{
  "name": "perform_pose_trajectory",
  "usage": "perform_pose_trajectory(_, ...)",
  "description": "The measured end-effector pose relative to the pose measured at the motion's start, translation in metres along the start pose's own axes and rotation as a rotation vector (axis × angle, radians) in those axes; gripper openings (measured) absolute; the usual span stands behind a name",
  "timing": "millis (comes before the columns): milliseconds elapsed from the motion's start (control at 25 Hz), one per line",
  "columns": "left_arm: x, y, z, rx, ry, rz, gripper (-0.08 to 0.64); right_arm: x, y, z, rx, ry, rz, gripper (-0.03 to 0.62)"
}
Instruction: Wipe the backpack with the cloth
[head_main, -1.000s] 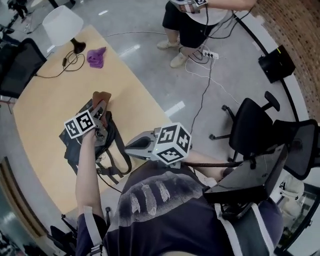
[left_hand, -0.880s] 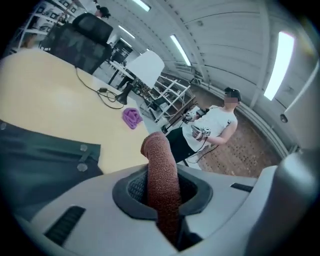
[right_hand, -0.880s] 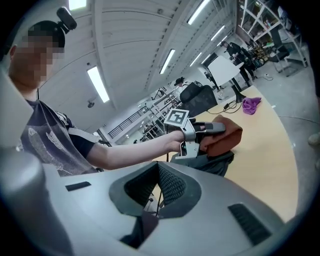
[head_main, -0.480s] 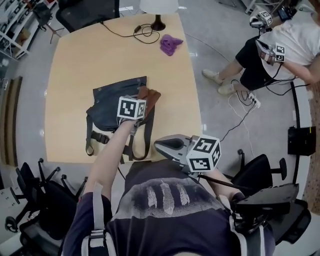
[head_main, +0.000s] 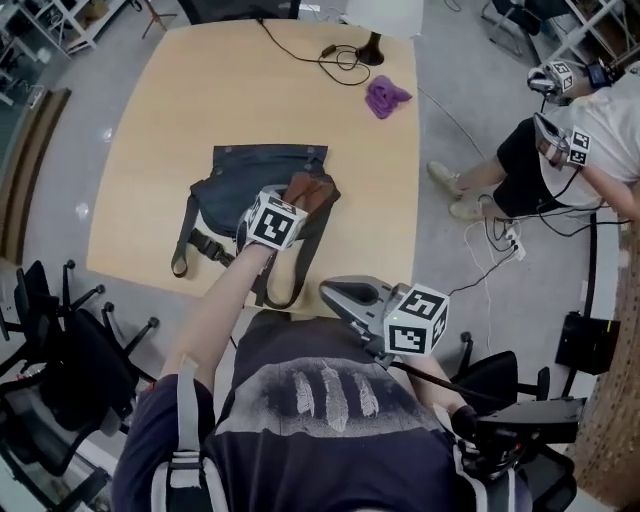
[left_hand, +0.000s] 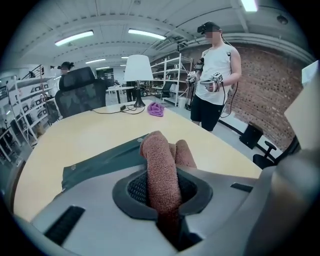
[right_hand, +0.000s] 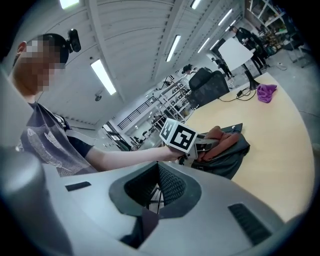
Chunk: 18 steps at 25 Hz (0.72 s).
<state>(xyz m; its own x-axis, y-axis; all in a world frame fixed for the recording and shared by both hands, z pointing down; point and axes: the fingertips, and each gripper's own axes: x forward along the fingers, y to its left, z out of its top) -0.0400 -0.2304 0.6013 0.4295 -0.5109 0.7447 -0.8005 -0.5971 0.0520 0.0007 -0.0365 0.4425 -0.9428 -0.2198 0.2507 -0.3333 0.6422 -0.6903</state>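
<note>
A dark blue-grey backpack lies flat on the tan table, straps trailing toward the near edge. My left gripper rests on its right part, shut on a brown cloth. In the left gripper view the brown cloth is pinched between the jaws and folds forward over the backpack. My right gripper hangs off the table's near edge by my chest, shut with nothing in it. The right gripper view looks past the right gripper at the backpack and the cloth.
A purple cloth and a lamp with its cord sit at the table's far end. A person stands right of the table beside floor cables. Office chairs crowd the near left; another chair is behind me.
The head view has swung round, so the table now runs straight ahead. My left gripper stays on the backpack with the brown cloth. The right gripper stays near my chest.
</note>
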Motion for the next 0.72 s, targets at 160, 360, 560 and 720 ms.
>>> perform_pose_trajectory(160,-0.02,0.025,-0.024,0.018,0.005,0.075,0.057,0.011,0.003,-0.002,-0.015,0.038,0.035,0.002)
perform_pose_trajectory(360,-0.048,0.054,-0.044,-0.09,-0.042,0.125,0.057,0.023,0.009,0.0,-0.037,0.075,0.07,0.002)
perform_pose_trajectory(560,-0.07,0.098,-0.081,-0.093,0.0,0.255,0.057,0.031,0.007,0.001,-0.033,0.086,0.075,0.002)
perform_pose_trajectory(720,-0.1,0.149,-0.114,-0.174,0.024,0.357,0.057,0.039,0.004,0.004,-0.028,0.088,0.072,0.002)
